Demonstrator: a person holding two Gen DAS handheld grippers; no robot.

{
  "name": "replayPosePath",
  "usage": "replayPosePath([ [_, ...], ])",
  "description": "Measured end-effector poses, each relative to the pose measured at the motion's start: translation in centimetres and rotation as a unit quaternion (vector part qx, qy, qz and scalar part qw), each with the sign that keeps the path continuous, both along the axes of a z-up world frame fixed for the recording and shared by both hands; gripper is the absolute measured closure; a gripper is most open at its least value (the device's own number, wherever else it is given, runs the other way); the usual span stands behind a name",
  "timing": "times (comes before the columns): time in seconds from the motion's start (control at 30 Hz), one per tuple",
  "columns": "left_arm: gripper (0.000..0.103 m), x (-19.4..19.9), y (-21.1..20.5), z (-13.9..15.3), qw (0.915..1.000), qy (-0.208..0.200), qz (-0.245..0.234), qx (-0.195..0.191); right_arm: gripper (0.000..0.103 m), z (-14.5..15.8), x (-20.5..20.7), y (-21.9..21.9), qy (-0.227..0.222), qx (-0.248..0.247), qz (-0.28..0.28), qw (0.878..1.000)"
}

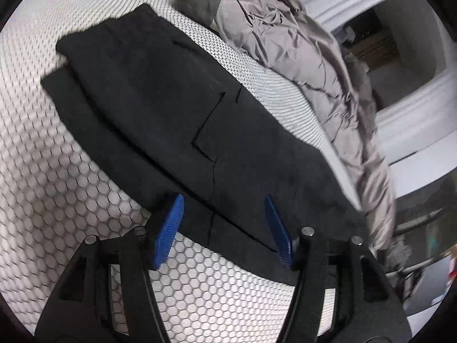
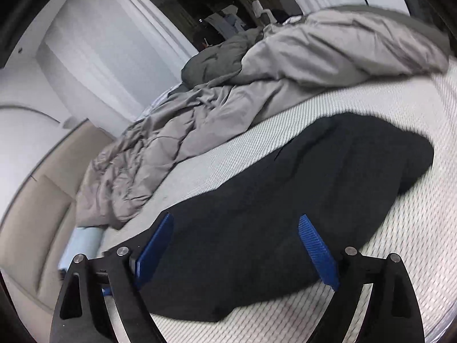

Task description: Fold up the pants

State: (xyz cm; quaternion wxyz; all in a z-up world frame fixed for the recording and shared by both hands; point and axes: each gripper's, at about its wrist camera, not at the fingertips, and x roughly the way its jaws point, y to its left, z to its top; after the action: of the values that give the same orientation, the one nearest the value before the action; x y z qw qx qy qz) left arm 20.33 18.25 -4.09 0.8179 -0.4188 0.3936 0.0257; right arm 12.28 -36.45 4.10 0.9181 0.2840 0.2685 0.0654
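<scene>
Black pants [image 1: 160, 108] lie folded lengthwise on a white mattress [image 1: 51, 165] with a honeycomb pattern, a back pocket facing up. My left gripper [image 1: 224, 200] hovers open just above the pants' near edge, its blue pads [image 1: 168, 231] apart with nothing pinched. In the right wrist view the same pants [image 2: 300, 200] stretch away to the upper right. My right gripper [image 2: 235, 218] stands wide open over the near end of the pants, the cloth lying below the blue pads [image 2: 317, 251] and not gripped.
A crumpled grey duvet [image 1: 300, 43] [image 2: 228, 100] is bunched along the far side of the mattress. White wardrobe panels [image 2: 94, 57] and a beige headboard [image 2: 37, 205] stand beyond the bed. The mattress edge [image 1: 342, 177] drops off at the right in the left wrist view.
</scene>
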Motion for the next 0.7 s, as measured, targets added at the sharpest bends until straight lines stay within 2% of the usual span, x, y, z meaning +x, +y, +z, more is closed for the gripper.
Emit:
replayPosePath([
  [0.1,0.049,1.3,-0.4,-0.7,1.0,0.001,-0.001,0.01,0.012,-1.4,-0.9,-0.4,-0.001,-0.013,-0.002,1.0],
  [0.17,0.068,2.6,-0.4,-1.1,0.9996,0.002,0.013,0.025,0.012,-2.0,-1.1,-0.9,0.002,-0.009,-0.003,1.0],
  [0.2,0.087,3.4,0.0,-1.4,0.9995,0.002,0.02,0.026,0.012,-2.2,-1.1,-1.3,-0.003,-0.005,-0.003,1.0],
  [0.23,0.096,3.8,0.2,-1.5,0.9994,-0.001,0.026,0.025,0.012,-2.4,-1.1,-1.6,-0.008,-0.001,-0.004,1.0],
  [0.27,0.1,3.9,0.3,-1.4,0.9993,-0.005,0.026,0.028,0.012,-2.7,-0.8,-2.0,-0.015,0.005,-0.006,1.0],
  [0.37,0.103,2.3,1.5,0.3,0.9983,-0.039,0.023,0.038,0.012,-3.9,-0.2,-3.1,0.001,0.022,-0.014,1.0],
  [0.47,0.103,0.1,1.6,2.5,0.9954,-0.067,0.006,0.069,0.012,-4.4,-0.4,-3.8,0.007,0.004,-0.023,1.0],
  [0.53,0.103,-0.7,1.7,2.4,0.9947,-0.056,-0.005,0.086,0.012,-4.6,-1.0,-4.6,0.014,-0.007,-0.038,0.999],
  [0.63,0.103,-1.1,2.4,1.4,0.9966,-0.024,-0.016,0.077,0.012,-5.1,-1.2,-5.5,0.025,0.001,-0.05,0.998],
  [0.7,0.103,-1.3,2.9,0.5,0.9967,-0.001,-0.007,0.08,0.012,-5.4,-1.1,-5.9,0.035,0.005,-0.06,0.998],
])
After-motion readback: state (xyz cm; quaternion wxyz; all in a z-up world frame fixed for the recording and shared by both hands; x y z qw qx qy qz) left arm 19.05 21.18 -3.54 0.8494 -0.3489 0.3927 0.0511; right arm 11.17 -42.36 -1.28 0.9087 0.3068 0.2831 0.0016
